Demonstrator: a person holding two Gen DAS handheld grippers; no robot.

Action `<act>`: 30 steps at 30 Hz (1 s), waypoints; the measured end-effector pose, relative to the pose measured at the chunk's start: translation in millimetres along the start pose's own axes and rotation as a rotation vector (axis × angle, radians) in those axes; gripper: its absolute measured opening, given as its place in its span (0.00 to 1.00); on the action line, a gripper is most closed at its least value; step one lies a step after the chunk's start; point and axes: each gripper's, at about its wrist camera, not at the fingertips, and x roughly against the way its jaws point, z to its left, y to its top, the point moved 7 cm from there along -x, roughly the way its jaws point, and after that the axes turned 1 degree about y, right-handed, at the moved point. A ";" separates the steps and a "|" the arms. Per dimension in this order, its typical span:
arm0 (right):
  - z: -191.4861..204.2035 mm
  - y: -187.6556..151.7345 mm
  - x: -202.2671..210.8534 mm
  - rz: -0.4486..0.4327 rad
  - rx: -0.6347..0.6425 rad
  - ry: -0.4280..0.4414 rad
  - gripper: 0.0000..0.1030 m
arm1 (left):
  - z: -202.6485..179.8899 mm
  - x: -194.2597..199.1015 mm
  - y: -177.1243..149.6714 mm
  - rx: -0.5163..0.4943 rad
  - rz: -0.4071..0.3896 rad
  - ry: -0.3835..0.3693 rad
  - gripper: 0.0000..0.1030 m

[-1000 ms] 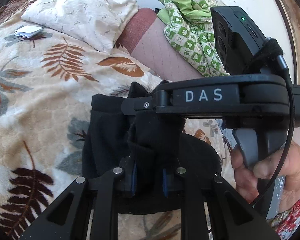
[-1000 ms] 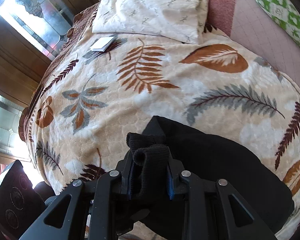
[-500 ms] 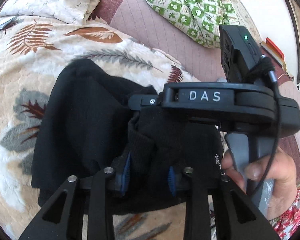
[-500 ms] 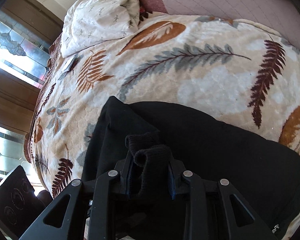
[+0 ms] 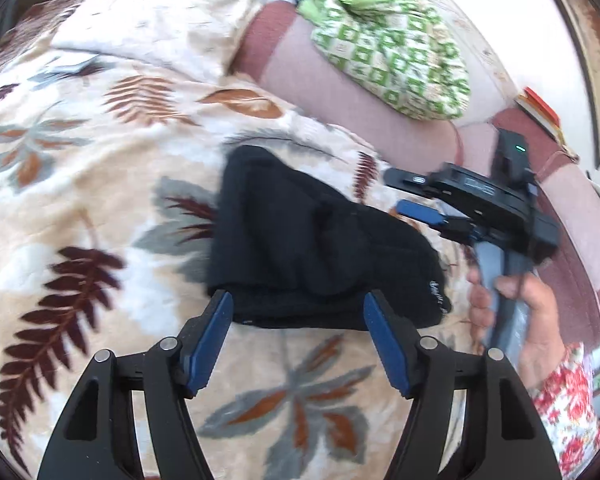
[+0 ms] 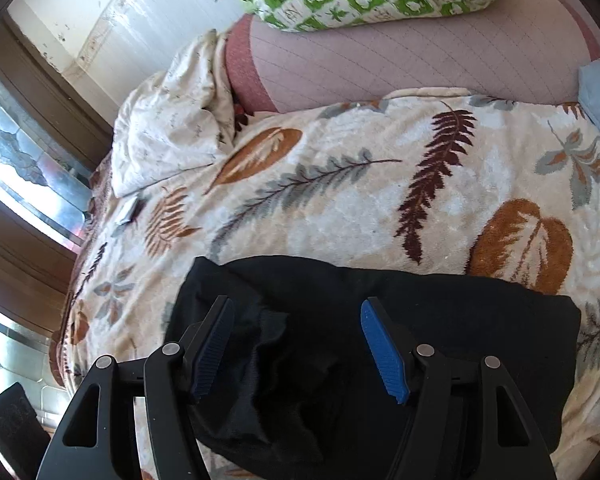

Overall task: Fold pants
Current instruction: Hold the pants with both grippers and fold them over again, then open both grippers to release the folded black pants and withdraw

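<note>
The black pants (image 5: pixel 308 240) lie folded in a compact bundle on the leaf-patterned blanket (image 5: pixel 80 200). My left gripper (image 5: pixel 298 312) is open and empty, its blue pads at the bundle's near edge. My right gripper (image 6: pixel 296 320) is open and empty above the pants (image 6: pixel 420 320). In the left wrist view the right gripper (image 5: pixel 416 204) hangs open at the bundle's right side, held by a hand (image 5: pixel 512 308).
A cream pillow (image 5: pixel 152 36) and a green patterned cloth (image 5: pixel 388 48) lie at the back on a pink quilt (image 5: pixel 324 80). A small white packet (image 6: pixel 128 210) lies by the pillow. Windows (image 6: pixel 16 184) stand to the left.
Both grippers have opened and let go of the pants, which now lie on the blanket. Both have pulled back from the bundle, and the right gripper has moved off to the right.
</note>
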 end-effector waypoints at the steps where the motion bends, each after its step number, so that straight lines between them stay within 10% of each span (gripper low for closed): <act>1: 9.0 -3.5 0.3 -0.003 0.003 0.036 0.69 | 5.8 0.6 1.5 0.024 0.003 0.008 0.65; 5: 41.4 -26.9 -17.1 0.043 -0.087 0.321 0.69 | 13.8 -8.1 15.2 0.070 -0.009 0.009 0.66; 8: 37.6 -33.7 -42.4 0.055 -0.179 0.351 0.69 | 14.5 -29.8 25.8 0.056 0.002 0.027 0.66; 12: -1.4 -32.3 -59.4 0.026 -0.248 0.161 0.66 | 29.8 -67.1 21.5 0.038 0.076 0.105 0.66; 16: -6.2 -27.6 -53.8 0.032 -0.264 0.145 0.63 | 39.7 -74.5 11.5 0.033 0.074 0.098 0.65; 30: 121.0 8.6 -130.1 0.158 0.437 -0.171 0.57 | 34.1 -73.3 -0.2 -0.049 0.015 0.089 0.67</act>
